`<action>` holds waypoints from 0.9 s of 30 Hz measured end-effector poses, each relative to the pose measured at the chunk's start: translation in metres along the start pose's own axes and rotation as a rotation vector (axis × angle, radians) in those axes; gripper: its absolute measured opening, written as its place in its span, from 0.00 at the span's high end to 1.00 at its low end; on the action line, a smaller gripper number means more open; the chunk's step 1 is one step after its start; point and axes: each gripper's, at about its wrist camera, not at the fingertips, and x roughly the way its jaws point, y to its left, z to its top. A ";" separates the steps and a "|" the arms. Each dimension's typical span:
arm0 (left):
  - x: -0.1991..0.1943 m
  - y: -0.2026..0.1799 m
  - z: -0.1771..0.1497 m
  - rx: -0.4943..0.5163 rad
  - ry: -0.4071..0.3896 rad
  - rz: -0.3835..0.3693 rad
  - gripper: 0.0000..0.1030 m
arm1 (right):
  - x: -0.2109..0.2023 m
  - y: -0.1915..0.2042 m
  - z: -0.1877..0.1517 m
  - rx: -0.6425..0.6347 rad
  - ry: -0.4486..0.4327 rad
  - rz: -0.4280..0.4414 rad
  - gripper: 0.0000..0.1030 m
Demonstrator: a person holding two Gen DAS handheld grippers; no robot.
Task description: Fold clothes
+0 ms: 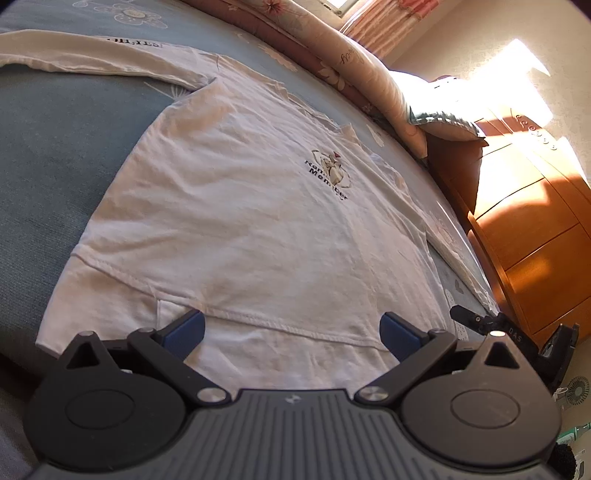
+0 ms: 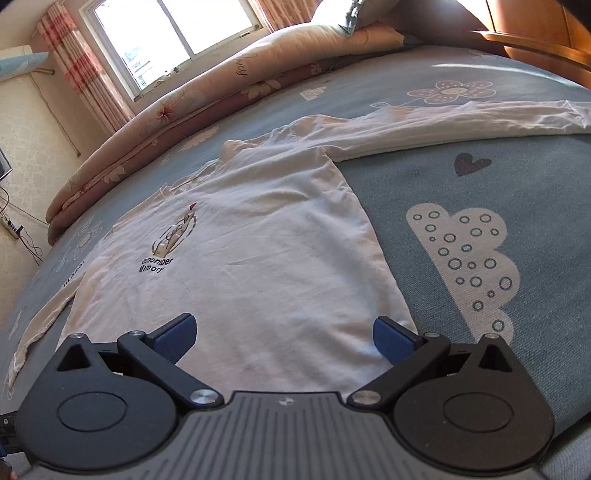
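Observation:
A white long-sleeved shirt [image 1: 240, 206] lies flat, front up, on the blue patterned bedspread [image 1: 48, 155]; a small printed logo [image 1: 330, 173] marks its chest. My left gripper [image 1: 291, 328] is open just above the hem, with its blue pads over the bottom band. In the left wrist view, part of the other black gripper [image 1: 517, 332] shows at the right edge. The right wrist view shows the same shirt [image 2: 251, 266] with one sleeve [image 2: 461, 125] stretched out to the right. My right gripper [image 2: 282, 334] is open over the hem near the shirt's right side edge, holding nothing.
A rolled floral quilt [image 2: 207, 96] lies along the bed's far side, with a pillow [image 1: 439, 122] at its end. An orange wooden cabinet [image 1: 535, 229] stands beside the bed. A window [image 2: 173, 33] with pink curtains is behind. Bare bedspread [image 2: 480, 229] extends right of the shirt.

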 end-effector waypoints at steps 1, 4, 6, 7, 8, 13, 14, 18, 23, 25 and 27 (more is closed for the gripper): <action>0.000 -0.001 0.001 0.008 0.004 0.002 0.01 | -0.005 -0.003 -0.005 0.008 0.002 -0.002 0.00; 0.002 -0.013 0.006 0.059 0.034 0.029 0.01 | -0.021 -0.011 -0.018 0.031 0.007 -0.009 0.00; 0.004 -0.023 0.012 0.096 0.046 0.040 0.01 | -0.029 -0.013 -0.022 0.040 0.003 -0.022 0.00; 0.005 -0.031 0.021 0.124 0.033 0.029 0.01 | -0.032 -0.012 -0.018 0.038 -0.012 -0.026 0.00; 0.006 -0.040 0.029 0.151 0.019 0.018 0.01 | -0.035 -0.011 -0.012 0.032 -0.034 -0.017 0.00; 0.021 -0.082 0.074 0.269 -0.038 -0.023 0.01 | -0.013 -0.002 0.035 0.015 -0.059 0.090 0.00; 0.030 -0.089 0.085 0.283 -0.044 -0.024 0.01 | -0.004 -0.001 0.045 0.010 -0.059 0.111 0.00; 0.069 -0.096 0.110 0.293 -0.024 -0.018 0.01 | 0.040 -0.008 0.078 0.109 0.003 0.159 0.00; 0.107 -0.076 0.106 0.296 0.037 0.007 0.01 | 0.080 -0.032 0.084 0.190 0.097 0.150 0.00; 0.117 -0.067 0.102 0.300 0.065 0.034 0.01 | 0.075 -0.036 0.090 0.163 0.056 0.081 0.00; 0.125 -0.057 0.097 0.323 0.081 0.062 0.01 | 0.069 -0.038 0.100 0.161 0.019 -0.009 0.00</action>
